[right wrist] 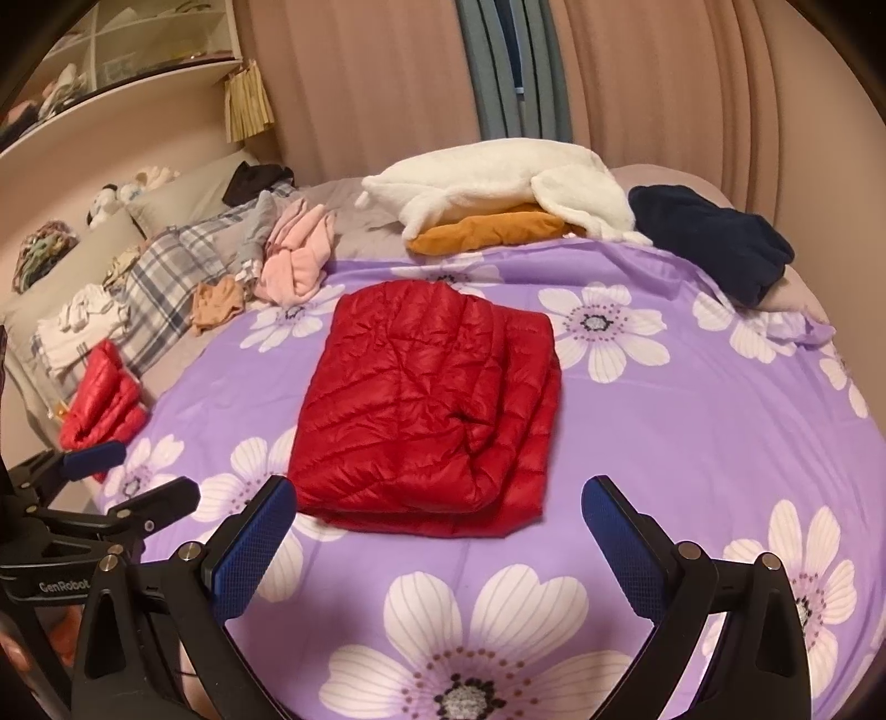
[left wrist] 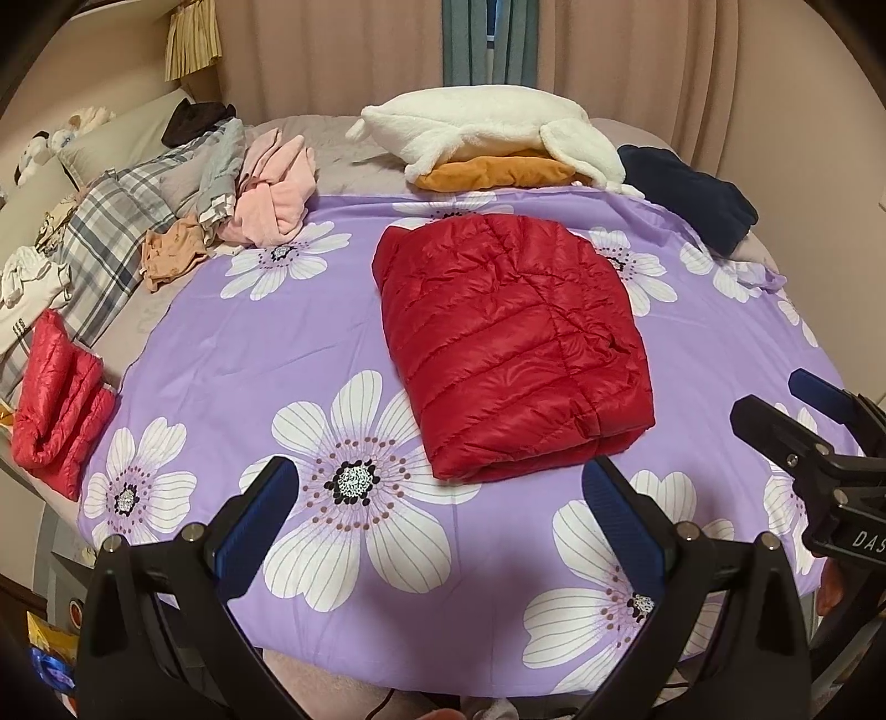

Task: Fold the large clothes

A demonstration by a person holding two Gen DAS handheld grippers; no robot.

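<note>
My left claw (left wrist: 437, 498) and right claw (right wrist: 437, 509) hang spread, empty; folded red jacket (left wrist: 509, 349) lies just ahead, looks finished, freeing both.

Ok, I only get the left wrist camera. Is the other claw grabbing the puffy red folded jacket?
Observer: No. The right claw is open and empty, just short of the puffy red folded jacket.
Operator: What's up high on the left?
Observer: A white shelf with cubbies, with stuff inside; your view cuts it off.
Operator: Can you see my claw?
Observer: Yes, the left claw pokes in at the left edge, with "GenRobot" written on its side.
</note>
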